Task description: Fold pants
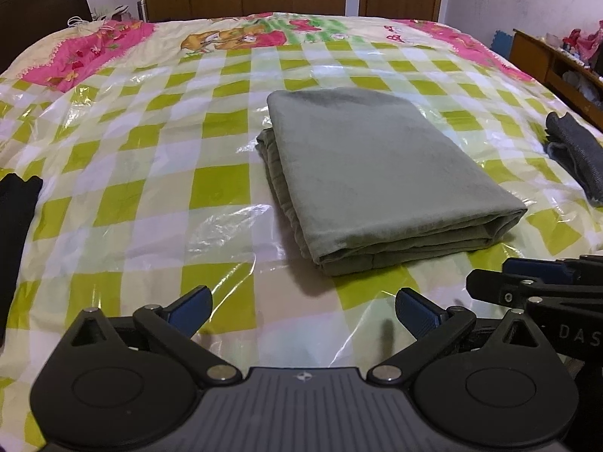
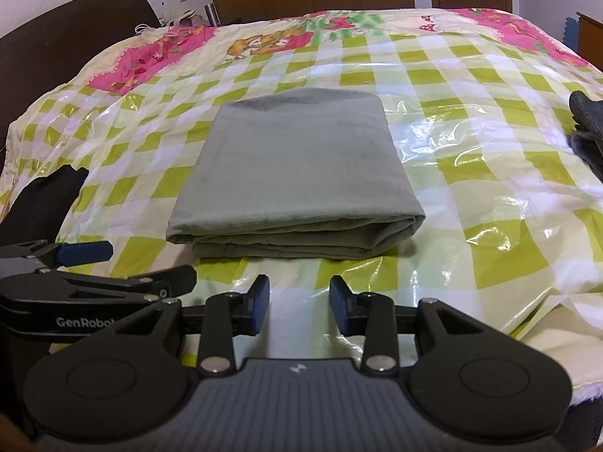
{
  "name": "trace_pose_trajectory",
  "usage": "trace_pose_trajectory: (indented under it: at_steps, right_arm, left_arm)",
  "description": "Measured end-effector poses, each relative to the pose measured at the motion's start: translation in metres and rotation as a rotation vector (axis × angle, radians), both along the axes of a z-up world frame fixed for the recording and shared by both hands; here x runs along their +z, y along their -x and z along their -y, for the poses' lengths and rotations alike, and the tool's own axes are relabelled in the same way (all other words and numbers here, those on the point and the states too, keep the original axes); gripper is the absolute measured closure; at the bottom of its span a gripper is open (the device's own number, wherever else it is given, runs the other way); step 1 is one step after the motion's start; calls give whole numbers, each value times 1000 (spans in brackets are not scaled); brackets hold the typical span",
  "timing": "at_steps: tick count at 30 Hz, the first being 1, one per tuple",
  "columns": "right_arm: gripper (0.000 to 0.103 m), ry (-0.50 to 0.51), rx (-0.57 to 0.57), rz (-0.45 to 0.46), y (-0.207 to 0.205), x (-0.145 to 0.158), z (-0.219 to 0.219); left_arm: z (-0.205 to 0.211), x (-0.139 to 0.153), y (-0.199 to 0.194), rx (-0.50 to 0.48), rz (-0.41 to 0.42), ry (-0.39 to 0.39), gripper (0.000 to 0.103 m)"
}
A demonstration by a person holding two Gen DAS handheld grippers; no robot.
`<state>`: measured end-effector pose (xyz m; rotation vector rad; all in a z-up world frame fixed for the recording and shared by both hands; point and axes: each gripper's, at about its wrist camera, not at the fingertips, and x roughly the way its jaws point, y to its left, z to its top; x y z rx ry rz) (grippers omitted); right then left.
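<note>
The grey-green pants (image 1: 380, 173) lie folded into a thick rectangle in the middle of the bed, with stacked layers showing at the near edge (image 2: 297, 177). My left gripper (image 1: 303, 310) hovers just short of that near edge, jaws wide apart, nothing between its blue pads. My right gripper (image 2: 299, 307) stands in front of the pants too, jaws partly apart and empty. Each gripper shows in the other's view: the right one (image 1: 527, 282) at the right edge, the left one (image 2: 94, 267) at the left edge.
The bed carries a green-and-white checked cover (image 1: 158, 196) under clear plastic sheet. A black garment (image 1: 15, 233) lies at the left edge, a dark grey one (image 1: 576, 158) at the right. A wooden shelf (image 1: 554, 60) stands to the right, wardrobes behind.
</note>
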<state>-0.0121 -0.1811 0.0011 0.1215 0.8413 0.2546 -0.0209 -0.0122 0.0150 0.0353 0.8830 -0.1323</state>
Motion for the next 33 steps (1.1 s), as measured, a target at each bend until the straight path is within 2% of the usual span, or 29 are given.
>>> trace_pose_trajectory:
  at_steps: [15,33]
  right_arm:
    - [49,2,-13,2,0,0,2]
    - [42,17,-24,-7,-1,-2,3]
  left_arm:
    - [-5,1,1,17,-3,19,0]
    - [-5,-2,1,23,-13,16,0]
